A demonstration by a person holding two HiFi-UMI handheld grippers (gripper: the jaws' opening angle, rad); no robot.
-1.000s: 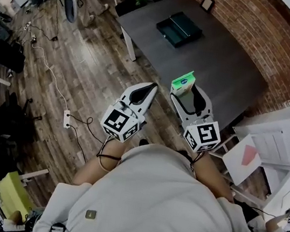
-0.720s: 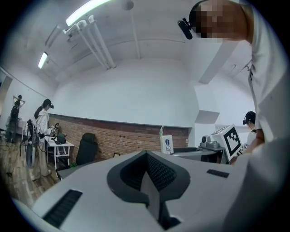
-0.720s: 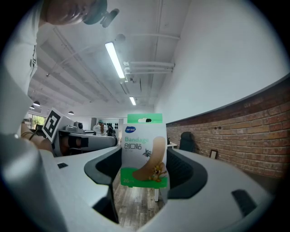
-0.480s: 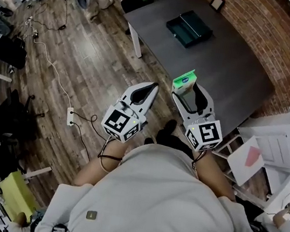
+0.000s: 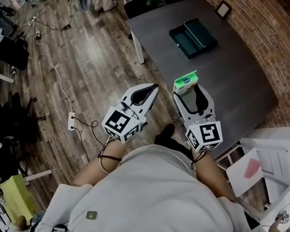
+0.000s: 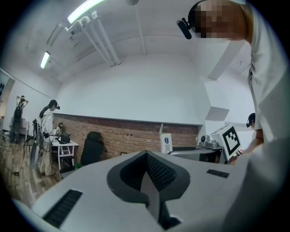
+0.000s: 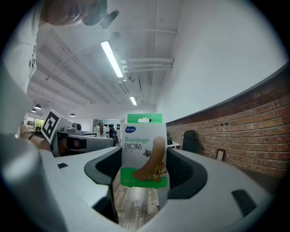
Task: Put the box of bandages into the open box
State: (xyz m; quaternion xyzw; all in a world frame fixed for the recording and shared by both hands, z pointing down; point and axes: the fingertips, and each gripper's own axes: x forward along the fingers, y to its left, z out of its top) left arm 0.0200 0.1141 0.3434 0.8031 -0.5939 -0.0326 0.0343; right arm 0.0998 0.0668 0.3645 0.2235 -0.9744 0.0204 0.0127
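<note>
Open box (image 5: 193, 37) shifted right, contents indistinct, right claw (image 5: 190, 92) grasping bandage box (image 5: 185, 81), left claw (image 5: 149, 90) clenched empty

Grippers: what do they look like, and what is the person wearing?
The left gripper and right gripper are white tapered shells with black ribbed jaw linings. Each carries a white cube with black square markers at its back. The person wears a light grey shirt.

There are two grippers: one left gripper (image 5: 150, 89) and one right gripper (image 5: 192, 94). I count one box of bandages (image 5: 185, 81), one open box (image 5: 193, 37), one table (image 5: 239, 73), one picture frame (image 5: 223, 10) and one power strip (image 5: 71, 120).
</note>
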